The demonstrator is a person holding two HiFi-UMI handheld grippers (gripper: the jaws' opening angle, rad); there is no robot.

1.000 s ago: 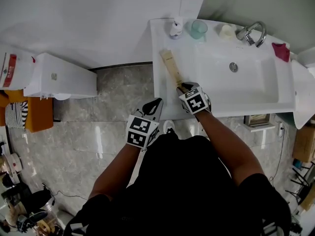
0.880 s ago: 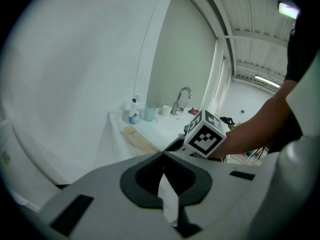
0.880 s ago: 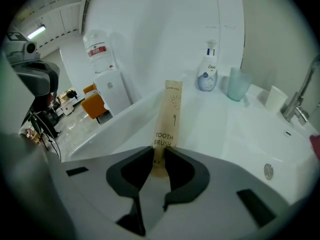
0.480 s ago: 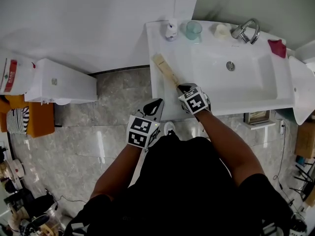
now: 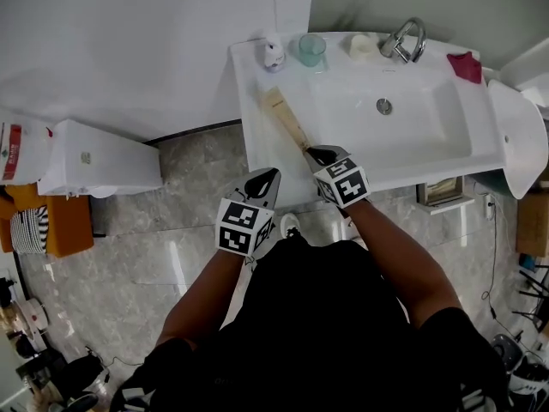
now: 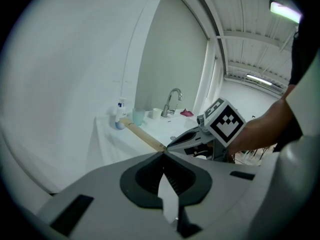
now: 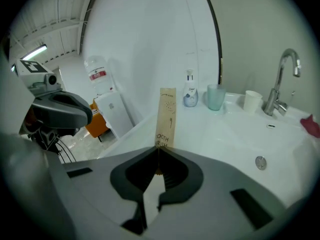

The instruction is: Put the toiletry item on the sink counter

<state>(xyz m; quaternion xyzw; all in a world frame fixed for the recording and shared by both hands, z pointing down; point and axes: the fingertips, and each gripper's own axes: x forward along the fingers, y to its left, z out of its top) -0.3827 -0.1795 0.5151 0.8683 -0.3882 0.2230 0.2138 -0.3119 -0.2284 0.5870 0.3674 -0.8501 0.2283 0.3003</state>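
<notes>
Your right gripper (image 5: 316, 154), arm reaching to mid-frame, clamps the toothbrush box (image 5: 285, 120) by its near end, seemingly clear of the sink counter (image 5: 253, 75). Your left gripper (image 5: 267, 178) hovers lower left, jaws pinched together, empty.

**White sink, tan box, a flash of red**

Tan toothbrush box (image 5: 286, 120) with dark print, on a white counter (image 5: 254, 136). Far edge: pale teal cup (image 5: 310, 49), and a red cloth (image 5: 464, 65) far right. Grey marbled floor (image 5: 171, 204). The left tongs (image 5: 268, 178) and right tongs (image 5: 317, 154) carry black-and-white square markers.

Left gripper (image 5: 271, 175) closed, right gripper (image 5: 314, 154) clamped tight
</notes>
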